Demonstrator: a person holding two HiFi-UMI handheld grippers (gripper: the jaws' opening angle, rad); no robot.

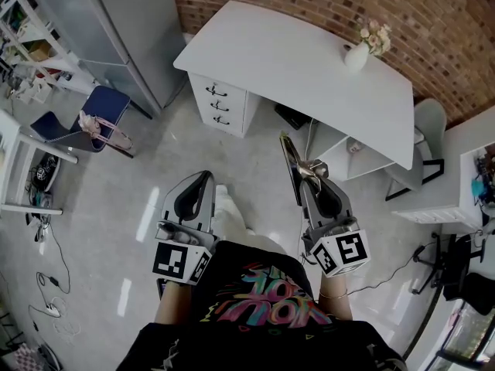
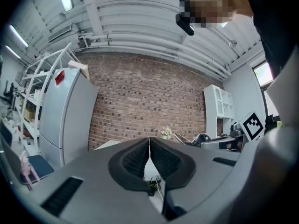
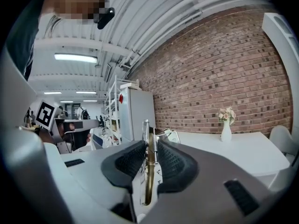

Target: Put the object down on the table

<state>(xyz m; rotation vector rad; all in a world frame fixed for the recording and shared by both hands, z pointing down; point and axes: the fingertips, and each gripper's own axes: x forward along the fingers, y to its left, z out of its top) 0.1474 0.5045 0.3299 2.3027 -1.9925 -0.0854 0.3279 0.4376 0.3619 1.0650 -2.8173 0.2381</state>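
Note:
My right gripper [image 1: 313, 178] is shut on a thin dark flat board with a metal spring clip [image 1: 296, 168], held edge-on above the floor in front of the white table [image 1: 309, 60]. In the right gripper view the board [image 3: 148, 171] stands upright between the pads, its spring and brass-coloured clip showing at the top. The table [image 3: 243, 150] lies ahead and to the right. My left gripper [image 1: 199, 180] hangs level with it on the left. Its jaws [image 2: 149, 146] are shut with nothing between them.
A white vase of flowers [image 1: 358, 52] stands near the table's far right end. A white drawer unit [image 1: 224, 103] sits under its left side. A grey fridge [image 1: 124, 29] and a blue chair [image 1: 100, 110] are at the left, a white chair [image 1: 429, 130] at the right.

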